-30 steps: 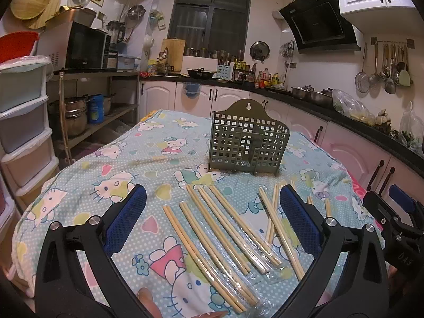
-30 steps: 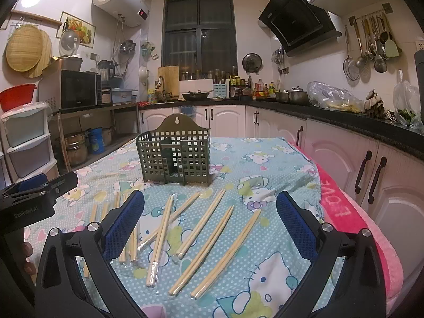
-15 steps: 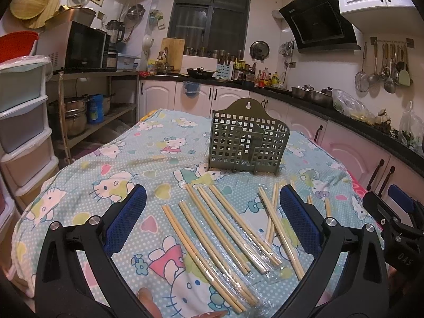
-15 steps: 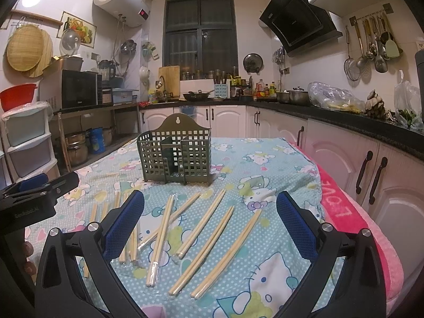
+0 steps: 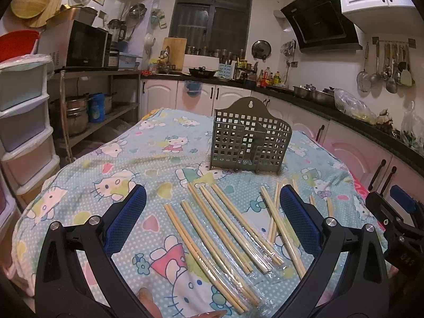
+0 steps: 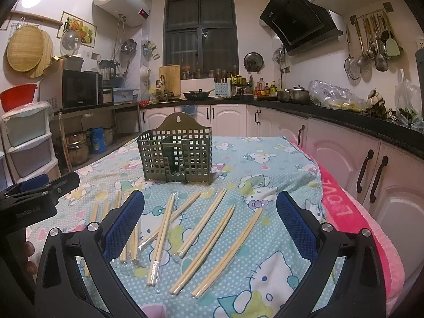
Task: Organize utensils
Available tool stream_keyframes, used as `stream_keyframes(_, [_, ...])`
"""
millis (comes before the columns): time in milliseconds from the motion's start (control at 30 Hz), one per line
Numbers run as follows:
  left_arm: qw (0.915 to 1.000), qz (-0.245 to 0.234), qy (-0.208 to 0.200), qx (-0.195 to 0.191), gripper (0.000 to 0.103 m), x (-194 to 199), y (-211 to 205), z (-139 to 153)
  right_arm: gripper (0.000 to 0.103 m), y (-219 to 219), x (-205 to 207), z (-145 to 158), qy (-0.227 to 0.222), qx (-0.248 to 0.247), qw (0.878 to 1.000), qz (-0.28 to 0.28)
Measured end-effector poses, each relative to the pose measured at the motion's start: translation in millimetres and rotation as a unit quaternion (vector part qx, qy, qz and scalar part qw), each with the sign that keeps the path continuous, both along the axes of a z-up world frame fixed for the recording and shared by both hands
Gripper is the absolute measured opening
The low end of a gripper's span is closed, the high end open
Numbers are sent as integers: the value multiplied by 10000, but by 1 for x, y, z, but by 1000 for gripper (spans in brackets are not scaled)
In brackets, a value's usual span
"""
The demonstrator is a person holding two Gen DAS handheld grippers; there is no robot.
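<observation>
1. Both your jaws stand wide apart and hold nothing: the left gripper [image 5: 212, 206] and the right gripper [image 6: 210, 206] hover low over the cartoon-print tablecloth [image 5: 111, 159].
2. The pale wooden chopsticks [image 6: 204, 225], some in clear wrappers, lie scattered mid-frame; the empty olive-green perforated plastic holder [image 6: 176, 156] stands upright just beyond them.
3. Mind the crossed, overlapping sticks: closing there may catch several, or slide on the slick wrapping.
4. A tilted stick could knock the light holder over.
</observation>
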State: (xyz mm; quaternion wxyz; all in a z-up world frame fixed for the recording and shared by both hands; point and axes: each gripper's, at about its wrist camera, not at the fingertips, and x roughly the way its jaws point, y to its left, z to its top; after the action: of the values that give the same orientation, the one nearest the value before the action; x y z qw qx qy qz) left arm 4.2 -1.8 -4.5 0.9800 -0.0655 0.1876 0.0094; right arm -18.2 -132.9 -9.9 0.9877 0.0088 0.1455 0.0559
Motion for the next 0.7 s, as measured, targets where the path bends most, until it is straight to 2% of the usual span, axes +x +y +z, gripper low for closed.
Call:
stream_keyframes(333, [9998,33,139,-170,93,6,13,-2,97,6,3,0,104,-18,9998,173])
stream_keyframes(500, [9986,34,296,-434,93,13,30,-6,97,10,14,4,171,-102,9994,288])
stream_keyframes(700, [9976,298,510,-351,93,21,44,-7,97,18,37,8,368,-154,9979,519])
